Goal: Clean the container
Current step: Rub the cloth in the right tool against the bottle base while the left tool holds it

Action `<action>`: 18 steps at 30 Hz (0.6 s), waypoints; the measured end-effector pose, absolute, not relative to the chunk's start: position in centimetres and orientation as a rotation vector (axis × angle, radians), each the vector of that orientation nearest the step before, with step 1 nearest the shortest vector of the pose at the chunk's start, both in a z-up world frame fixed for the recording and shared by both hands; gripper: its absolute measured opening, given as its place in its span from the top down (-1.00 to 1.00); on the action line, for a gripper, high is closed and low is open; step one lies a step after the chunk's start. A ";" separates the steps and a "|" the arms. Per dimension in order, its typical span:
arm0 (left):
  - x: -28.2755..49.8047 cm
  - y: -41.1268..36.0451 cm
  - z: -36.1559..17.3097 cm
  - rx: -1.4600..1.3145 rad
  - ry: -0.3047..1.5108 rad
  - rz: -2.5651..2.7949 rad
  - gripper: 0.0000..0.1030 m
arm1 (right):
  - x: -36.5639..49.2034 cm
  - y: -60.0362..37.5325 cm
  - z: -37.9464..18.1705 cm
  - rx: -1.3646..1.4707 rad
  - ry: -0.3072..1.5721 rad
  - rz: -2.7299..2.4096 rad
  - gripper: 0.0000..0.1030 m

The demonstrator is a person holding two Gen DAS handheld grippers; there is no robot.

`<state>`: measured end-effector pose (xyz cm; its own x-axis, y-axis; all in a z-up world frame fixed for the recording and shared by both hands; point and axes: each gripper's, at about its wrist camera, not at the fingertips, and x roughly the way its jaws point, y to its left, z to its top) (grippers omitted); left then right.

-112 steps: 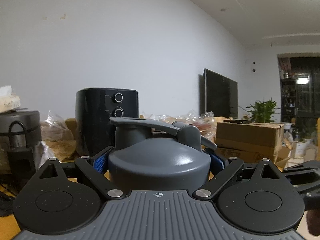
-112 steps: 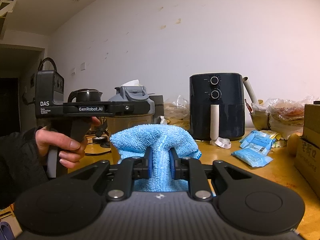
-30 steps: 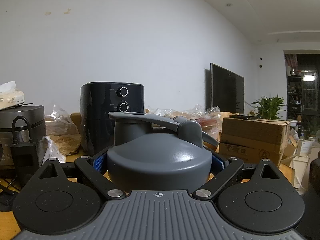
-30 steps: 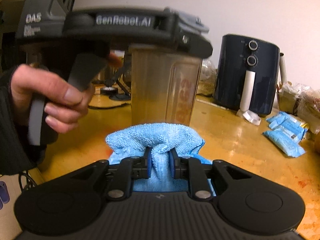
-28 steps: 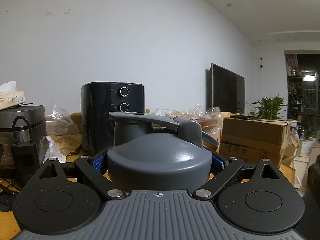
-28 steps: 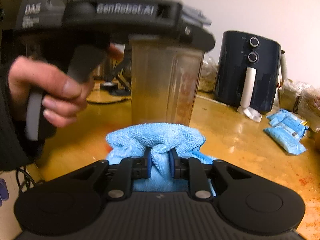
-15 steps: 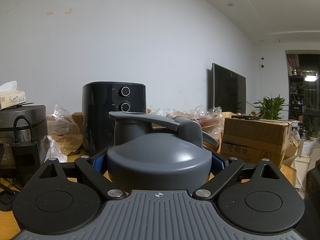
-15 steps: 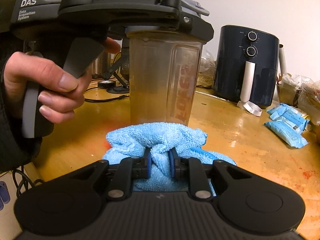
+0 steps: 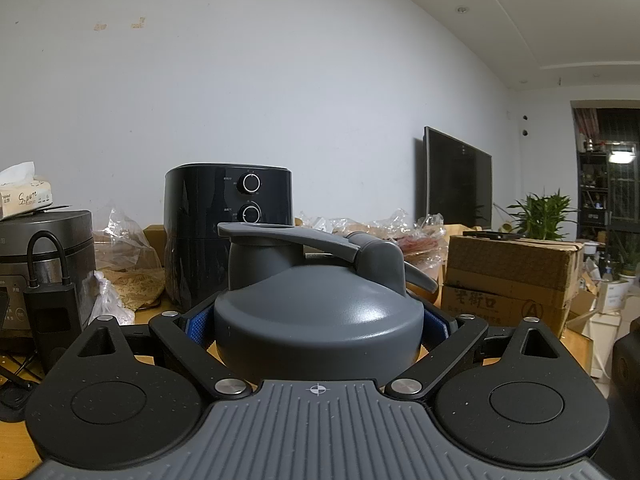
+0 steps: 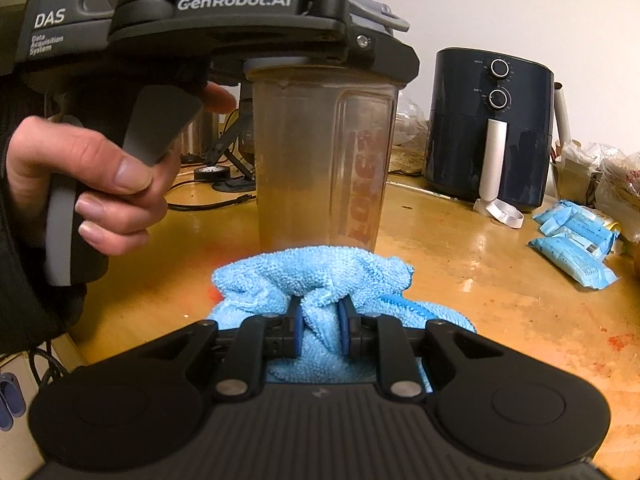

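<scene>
container (image 10: 324, 160) base hidden behind blue cloth (image 10: 316, 272), red lettering blurred, left hand (image 10: 84, 172) cropped

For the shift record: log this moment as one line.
left tool: shut on shaker lid | right tool: shut on blue cloth | cloth at shaker cup base | wiping: underway

A glossy, stained wooden table (image 10: 480, 264) bore an air fryer (image 10: 490, 132) and blue packets (image 10: 572, 240) right of the gripped cloth.

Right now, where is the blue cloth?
In the right wrist view the cloth is pinched in the right claw, low at centre, just in front of the foot of the cloudy bottle over the table.
</scene>
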<state>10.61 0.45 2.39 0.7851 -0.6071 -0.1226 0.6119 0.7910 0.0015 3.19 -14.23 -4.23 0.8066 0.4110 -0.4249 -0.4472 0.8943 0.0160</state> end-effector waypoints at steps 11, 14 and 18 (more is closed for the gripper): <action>10.7 0.5 2.3 0.041 0.117 -0.658 -0.86 | 3.1 -14.6 -3.4 -0.056 0.419 0.465 0.75; 10.7 0.5 2.3 0.041 0.118 -0.658 -0.86 | 3.1 -14.7 -3.1 -0.051 0.416 0.468 0.76; 10.6 0.5 2.3 0.041 0.118 -0.658 -0.86 | 3.0 -14.8 -2.7 -0.041 0.406 0.469 0.76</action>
